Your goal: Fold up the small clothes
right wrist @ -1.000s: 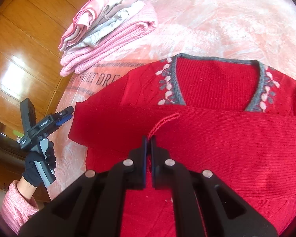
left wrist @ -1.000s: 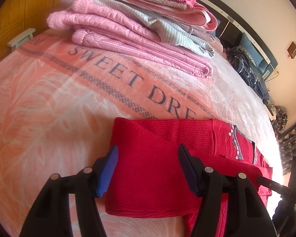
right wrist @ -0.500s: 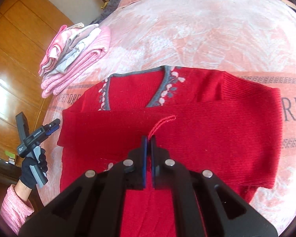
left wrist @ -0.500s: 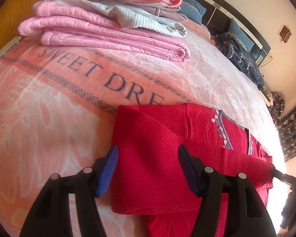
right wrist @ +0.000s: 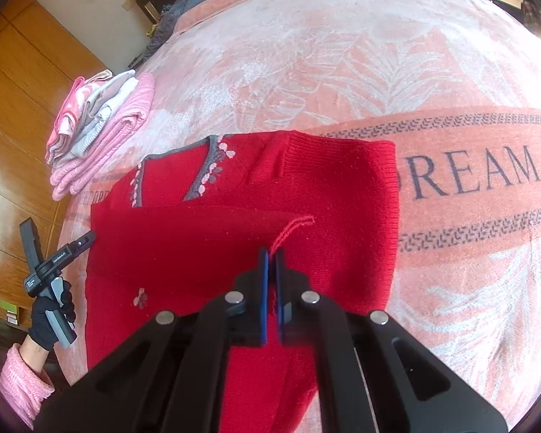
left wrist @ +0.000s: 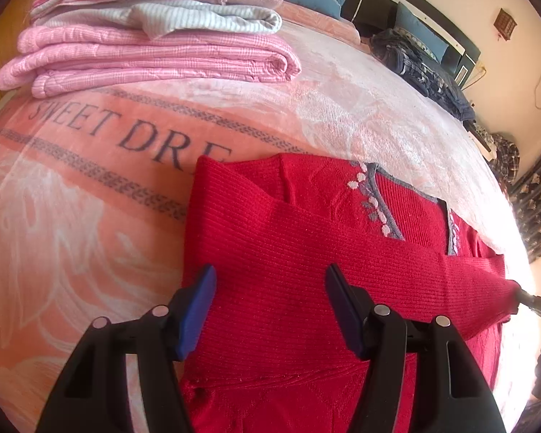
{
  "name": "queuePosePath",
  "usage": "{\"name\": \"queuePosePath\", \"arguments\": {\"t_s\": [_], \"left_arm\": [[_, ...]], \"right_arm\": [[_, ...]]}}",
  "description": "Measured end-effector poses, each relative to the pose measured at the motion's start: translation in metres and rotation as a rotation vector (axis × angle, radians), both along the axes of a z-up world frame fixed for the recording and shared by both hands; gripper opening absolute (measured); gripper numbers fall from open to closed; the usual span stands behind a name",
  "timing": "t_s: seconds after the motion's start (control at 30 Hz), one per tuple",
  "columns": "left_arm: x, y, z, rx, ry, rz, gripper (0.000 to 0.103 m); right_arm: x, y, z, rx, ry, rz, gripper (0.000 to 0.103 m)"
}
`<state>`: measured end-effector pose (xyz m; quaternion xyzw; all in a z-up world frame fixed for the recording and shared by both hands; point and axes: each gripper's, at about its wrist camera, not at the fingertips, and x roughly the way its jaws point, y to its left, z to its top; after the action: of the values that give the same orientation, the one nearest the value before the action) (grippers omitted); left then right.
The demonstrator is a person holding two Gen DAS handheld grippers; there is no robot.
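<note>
left gripper [left wrist: 270, 288] gapes empty above the red sweater [left wrist: 306, 252]; right gripper [right wrist: 271, 252] is pinched on its sleeve [right wrist: 198, 238], folded pile [right wrist: 97, 133] far left.

Your left wrist camera sat low over the red sweater [left wrist: 306, 252], looking between its spread blue fingers [left wrist: 198, 303] toward the folded pink pile [left wrist: 144, 57] and the headboard. Your right wrist camera looked down from higher, across the sweater [right wrist: 234, 234], with the pile [right wrist: 97, 133] far left. Both views shared the sweater, pile and lettered blanket [left wrist: 90, 151].
</note>
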<state>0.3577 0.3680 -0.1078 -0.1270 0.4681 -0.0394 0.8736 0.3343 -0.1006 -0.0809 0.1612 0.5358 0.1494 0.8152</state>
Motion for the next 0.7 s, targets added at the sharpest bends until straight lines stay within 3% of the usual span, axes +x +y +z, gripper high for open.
{"name": "queuePosePath", "arguments": {"t_s": [0.17, 0.27, 0.37, 0.47, 0.57, 0.67, 0.7], "left_arm": [[0.001, -0.014, -0.015, 0.071, 0.027, -0.022, 0.069], [0.001, -0.021, -0.015, 0.119, 0.024, -0.046, 0.071], [0.001, -0.017, -0.010, 0.079, 0.023, -0.037, 0.071], [0.001, -0.013, 0.002, 0.027, -0.008, -0.021, 0.071], [0.000, -0.018, 0.012, 0.011, -0.038, -0.038, 0.071], [-0.001, -0.028, 0.012, 0.007, -0.034, -0.072, 0.071], [-0.001, -0.032, 0.009, 0.011, -0.027, -0.084, 0.071]], "right_arm": [[-0.004, 0.004, -0.037, -0.046, 0.078, 0.012, 0.003], [-0.005, 0.002, -0.037, -0.040, 0.079, 0.013, 0.004], [-0.003, -0.007, -0.024, -0.005, 0.055, -0.015, 0.011], [0.003, -0.015, -0.016, 0.033, 0.046, -0.050, 0.025], [0.012, -0.019, -0.022, 0.058, 0.067, -0.079, 0.029], [0.020, -0.016, -0.032, 0.076, 0.090, -0.085, 0.029], [0.022, -0.013, -0.032, 0.068, 0.083, -0.076, 0.022]]}}
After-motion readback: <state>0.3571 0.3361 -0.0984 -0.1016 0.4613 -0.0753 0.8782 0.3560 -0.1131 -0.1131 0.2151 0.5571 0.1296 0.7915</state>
